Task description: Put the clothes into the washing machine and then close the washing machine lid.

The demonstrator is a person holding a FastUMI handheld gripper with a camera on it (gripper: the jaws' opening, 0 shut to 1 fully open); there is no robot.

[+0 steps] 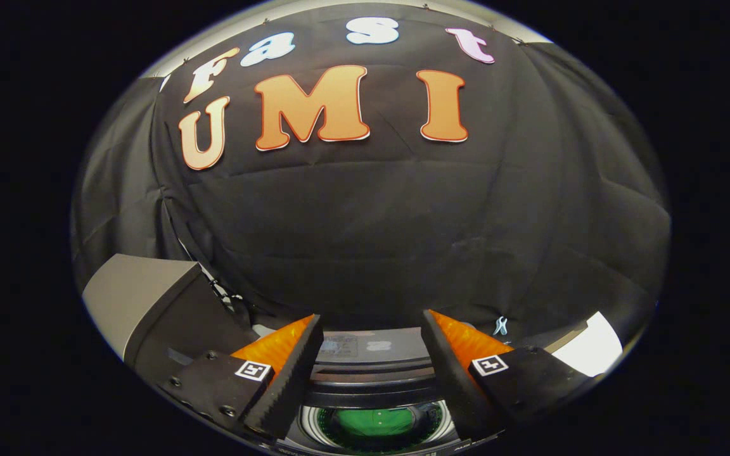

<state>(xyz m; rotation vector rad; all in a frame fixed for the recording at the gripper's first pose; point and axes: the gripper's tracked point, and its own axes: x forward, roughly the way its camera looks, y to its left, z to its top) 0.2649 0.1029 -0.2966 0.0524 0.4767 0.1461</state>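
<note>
My gripper (371, 320) is open and holds nothing; its fingers stand wide apart above the washing machine (371, 347). Between the fingers and below them I look down on the machine's grey top panel and dark ridged bands that may be its folded-back lid (371, 377). Nearer to me is the round drum opening (309, 425) with a pale rim. A green garment (374, 421) lies inside the drum, low between the two fingers. The fingers hide the sides of the machine.
A grey box-like unit (140, 297) stands to the left of the left finger, close to it. A white surface (596, 348) shows beyond the right finger. The black cloth wall (371, 221) hangs just behind the machine.
</note>
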